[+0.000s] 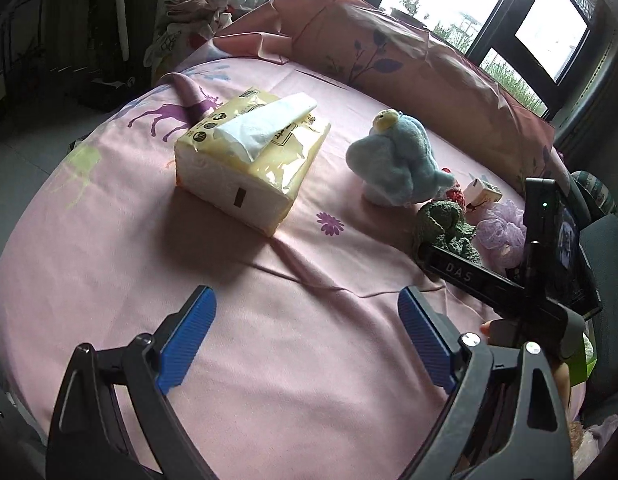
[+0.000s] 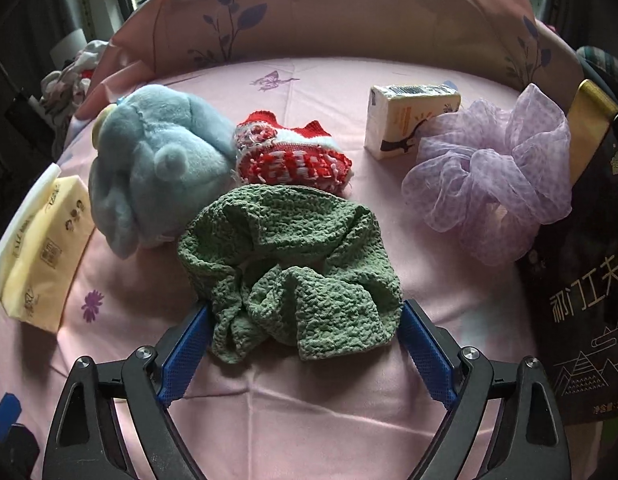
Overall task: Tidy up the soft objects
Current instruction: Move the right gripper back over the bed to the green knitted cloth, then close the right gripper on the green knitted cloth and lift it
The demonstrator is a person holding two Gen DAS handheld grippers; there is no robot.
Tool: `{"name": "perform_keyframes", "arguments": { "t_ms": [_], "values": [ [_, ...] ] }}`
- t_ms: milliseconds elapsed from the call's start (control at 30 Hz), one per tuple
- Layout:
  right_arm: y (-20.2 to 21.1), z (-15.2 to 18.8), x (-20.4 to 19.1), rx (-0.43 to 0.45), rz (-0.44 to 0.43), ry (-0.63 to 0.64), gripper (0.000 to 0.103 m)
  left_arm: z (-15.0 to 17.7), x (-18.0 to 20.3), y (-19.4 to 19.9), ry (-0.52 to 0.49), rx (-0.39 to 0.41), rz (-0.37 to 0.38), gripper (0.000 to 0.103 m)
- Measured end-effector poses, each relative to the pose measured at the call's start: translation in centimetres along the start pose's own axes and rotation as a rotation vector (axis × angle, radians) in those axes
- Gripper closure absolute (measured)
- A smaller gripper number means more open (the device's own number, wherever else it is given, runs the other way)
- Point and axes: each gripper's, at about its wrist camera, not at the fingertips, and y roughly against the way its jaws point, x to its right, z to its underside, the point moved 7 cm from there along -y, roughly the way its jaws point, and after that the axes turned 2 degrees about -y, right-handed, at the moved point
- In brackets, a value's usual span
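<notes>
- The right gripper (image 1: 433, 256), seen from the left wrist view, carries the letters "DAS" on its black bar.
- The yellow tissue pack (image 1: 249, 152) shows a large "3" in a circle; its other print is too small to read.
- The dark bag (image 2: 589, 300) has Chinese characters "祁门工夫红" in light print.

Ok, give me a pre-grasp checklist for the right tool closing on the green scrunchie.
1. Right tool open: ok, its fingers stand wide apart.
2. Green scrunchie between the fingers: ok, its near folds sit between the blue pads.
3. Pads touching the fabric: cannot tell; they look right at its edges.
4. Neighbours out of the grip: ok, the blue plush toy and red knit piece lie beyond the fingertips, though close to the scrunchie.
5. Purple scrunchie apart: ok, it lies off to the right.
6. Left tool out of the way: ok, open over bare pink sheet.
</notes>
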Motion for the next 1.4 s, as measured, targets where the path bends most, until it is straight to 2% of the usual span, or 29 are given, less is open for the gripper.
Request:
{"name": "perform_keyframes", "arguments": {
  "t_ms": [33, 100, 200, 267, 367, 533, 667, 867, 933, 1000, 1067, 1267, 1400],
  "values": [
    [0.0, -0.1, -0.2, 0.015, 0.001, 0.008, 0.021, 0.0, 0.0, 0.1, -0.001, 0.002, 0.003, 0.011],
    [0.3, -0.3, -0.7, 0.041, -0.006, 0.025, 0.049, 0.0, -0.1, 0.3, -0.001, 0.007, -0.001, 0.011],
    [0.8, -0.4, -1.1, 0.037, -0.048, 0.032, 0.078, 0.0, -0.2, 0.3, 0.001, 0.007, -0.007, 0.011],
    [1.4, -0.2, -1.0, 0.022, -0.073, 0.024, 0.083, -0.1, -0.3, 0.3, 0.009, 0.005, 0.000, 0.011],
    [3.4, 0.4, -1.0, 0.017, -0.130, 0.006, 0.084, -0.1, -0.4, 0.4, 0.019, 0.005, 0.010, 0.011],
    [8.0, 2.7, -2.0, 0.017, -0.244, 0.053, 0.084, 0.1, -0.2, 0.3, 0.019, -0.005, 0.015, 0.011],
    [10.3, 6.2, -1.8, -0.067, -0.331, 0.066, 0.084, 0.4, -0.3, 0.2, 0.025, -0.016, 0.018, 0.011],
    [10.9, 10.5, -1.7, -0.172, -0.314, 0.093, 0.083, 0.7, 0.5, 0.6, 0.006, -0.014, 0.047, 0.011],
    [10.8, 11.2, -1.5, -0.195, -0.305, 0.096, 0.075, 1.0, 0.9, 0.6, 0.003, -0.024, 0.071, 0.011],
    [11.1, 11.3, -0.8, -0.178, -0.278, 0.093, 0.047, 1.2, 1.3, 0.6, 0.009, -0.036, 0.104, 0.012],
    [12.0, 10.9, 0.1, -0.134, -0.270, 0.074, 0.031, 1.3, 1.6, 0.8, 0.006, -0.039, 0.118, 0.012],
    [14.8, 9.0, 2.9, -0.038, -0.314, -0.033, 0.026, 2.0, 2.8, 1.9, -0.038, -0.033, 0.127, 0.012],
    [15.3, 8.0, 3.9, -0.027, -0.377, -0.087, 0.021, 3.2, 4.9, 2.7, -0.108, -0.043, 0.179, 0.012]
  ]
}}
